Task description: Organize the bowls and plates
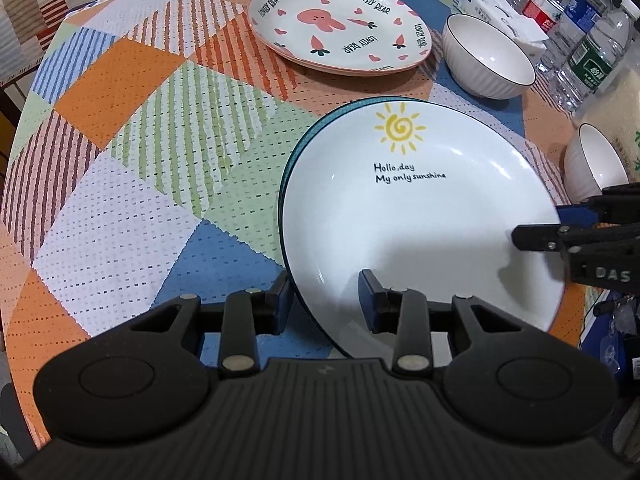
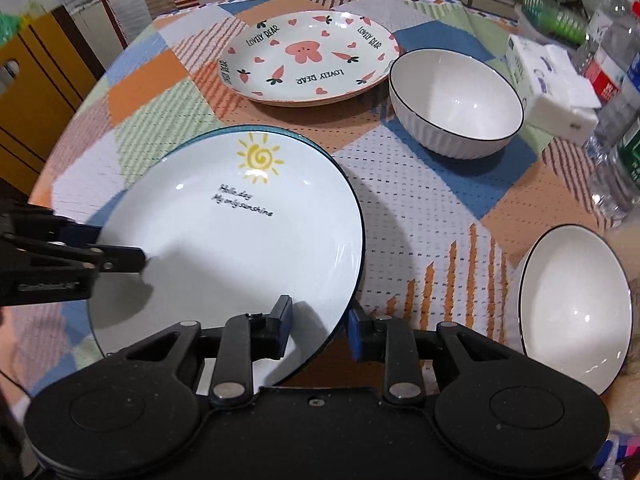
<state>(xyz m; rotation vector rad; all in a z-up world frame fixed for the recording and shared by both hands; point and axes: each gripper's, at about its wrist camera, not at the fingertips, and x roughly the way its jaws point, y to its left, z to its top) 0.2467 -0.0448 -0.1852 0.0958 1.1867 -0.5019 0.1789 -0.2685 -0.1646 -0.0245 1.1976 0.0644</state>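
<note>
Though both the left gripper (image 1: 324, 300) and right gripper (image 2: 320, 326) straddle the sun plate's (image 1: 400, 216) rim, fingers apart, unclamped, two bowls (image 2: 456, 100) beyond remain unstacked.

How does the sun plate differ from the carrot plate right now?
The sun plate is white with a dark rim, a yellow sun and a line of script; the carrot plate has a pinkish rim and pink hearts, carrots and a rabbit. The sun plate lies near, with both tools straddling its rim; the carrot plate lies farther back, untouched. Both are shallow, round, empty, and each seems to top a matching stack.
</note>
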